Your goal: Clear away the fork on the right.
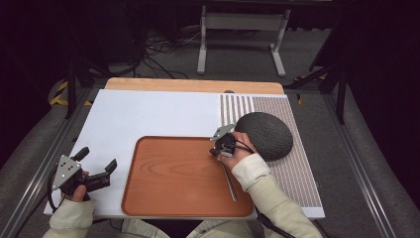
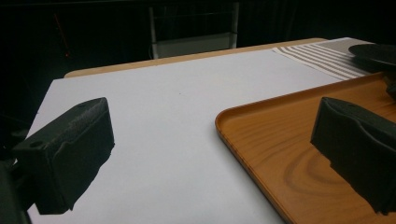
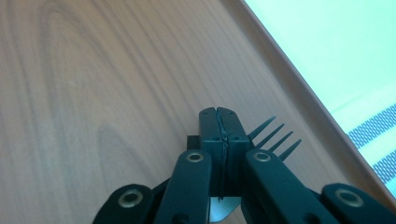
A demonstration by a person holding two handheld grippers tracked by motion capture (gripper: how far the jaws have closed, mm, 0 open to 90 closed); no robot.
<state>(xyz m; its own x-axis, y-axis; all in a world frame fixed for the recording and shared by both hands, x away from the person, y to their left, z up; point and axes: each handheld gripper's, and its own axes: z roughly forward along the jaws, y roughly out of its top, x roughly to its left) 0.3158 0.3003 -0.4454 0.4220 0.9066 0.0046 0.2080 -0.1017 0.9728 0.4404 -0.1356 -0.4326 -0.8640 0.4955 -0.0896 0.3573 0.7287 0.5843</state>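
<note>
A metal fork (image 1: 230,183) lies along the right side of a brown wooden tray (image 1: 173,168), handle toward the front edge. My right gripper (image 1: 220,145) is shut on the fork near its head. In the right gripper view the tines (image 3: 275,135) stick out to the right past the closed jaws, just above the tray floor (image 3: 93,93). My left gripper (image 1: 97,159) is open over the white board left of the tray. In the left gripper view, this gripper (image 2: 212,130) has nothing between its wide-apart jaws, and the tray's corner (image 2: 280,140) lies ahead.
A dark grey speckled domed dish (image 1: 265,135) sits on the striped mat (image 1: 297,168), right beside my right hand. The white board (image 1: 148,114) covers the table's left and back. Beyond the far edge is a metal stand (image 1: 242,29) and cables on the floor.
</note>
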